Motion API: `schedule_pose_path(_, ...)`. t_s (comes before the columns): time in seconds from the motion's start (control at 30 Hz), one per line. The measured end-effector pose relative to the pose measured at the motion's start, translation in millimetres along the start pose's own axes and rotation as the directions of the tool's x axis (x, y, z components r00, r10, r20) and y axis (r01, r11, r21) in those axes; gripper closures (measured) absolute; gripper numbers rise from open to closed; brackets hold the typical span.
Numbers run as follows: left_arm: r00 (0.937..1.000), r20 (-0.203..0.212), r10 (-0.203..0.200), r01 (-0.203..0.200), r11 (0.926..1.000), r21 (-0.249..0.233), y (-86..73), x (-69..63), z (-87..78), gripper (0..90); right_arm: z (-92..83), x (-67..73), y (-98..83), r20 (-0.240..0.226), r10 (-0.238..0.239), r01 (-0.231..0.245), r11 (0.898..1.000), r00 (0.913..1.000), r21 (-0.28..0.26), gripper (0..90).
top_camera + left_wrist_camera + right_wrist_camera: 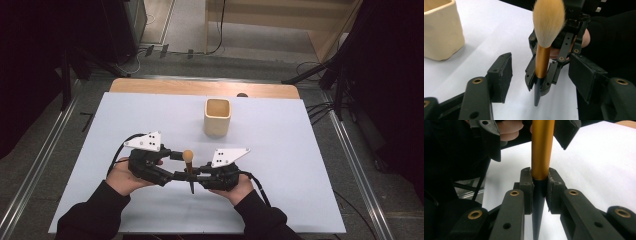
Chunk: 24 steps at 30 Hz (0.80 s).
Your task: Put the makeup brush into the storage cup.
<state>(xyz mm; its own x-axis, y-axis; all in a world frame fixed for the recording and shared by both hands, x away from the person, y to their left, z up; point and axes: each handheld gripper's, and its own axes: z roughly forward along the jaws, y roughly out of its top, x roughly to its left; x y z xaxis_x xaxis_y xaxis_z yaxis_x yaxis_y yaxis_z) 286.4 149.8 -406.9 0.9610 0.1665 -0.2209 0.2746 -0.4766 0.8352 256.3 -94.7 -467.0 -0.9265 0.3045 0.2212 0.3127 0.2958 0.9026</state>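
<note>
A makeup brush (188,156) with a tan bristle head, gold ferrule and black handle stands upright over the white table sheet (300,165). My right gripper (193,173) is shut on it where the ferrule meets the handle (542,150), its pads pressed on both sides (540,185). My left gripper (179,165) faces it from the left and is open. In the left gripper view its jaws (541,72) stand wide on either side of the brush (541,57) without touching it. The pointed handle tip hangs just above the sheet.
A beige square cup (217,117) stands upright on the sheet behind the grippers, and at the upper left of the left gripper view (439,32). A wooden table edge (200,87) runs along the back. Metal rails flank the table on the floor.
</note>
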Motion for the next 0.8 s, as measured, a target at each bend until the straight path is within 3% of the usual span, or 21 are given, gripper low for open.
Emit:
schedule_pose_path(0.47, 0.9976, -0.062, -0.031, 0.029, 0.9991, -0.032, -12.6, 4.4, -6.5, 26.5, -9.6, -4.7, 0.0, 0.052, -0.003, 0.003, 1.000, 0.9987, 0.008, 78.6)
schedule_pose_path(0.67, 0.9934, -0.115, -0.010, 0.006, 0.9993, -0.037, -17.9, 2.6, -7.2, 24.0, -13.5, -7.3, 0.4, 0.077, 0.001, -0.001, 1.000, 0.9970, 0.003, 78.6)
schedule_pose_path(0.7, 0.9909, -0.135, 0.008, -0.014, 0.9991, -0.040, -20.5, 1.9, -6.9, 23.3, -15.1, -8.4, 0.7, 0.084, 0.008, -0.008, 1.000, 0.9964, 0.004, 78.7)
schedule_pose_path(0.8, 0.9911, -0.133, 0.010, -0.016, 0.9990, -0.041, -22.4, 2.2, -7.5, 21.8, -17.0, -9.3, 1.0, 0.091, 0.009, -0.009, 1.000, 0.9958, -0.001, 78.6)
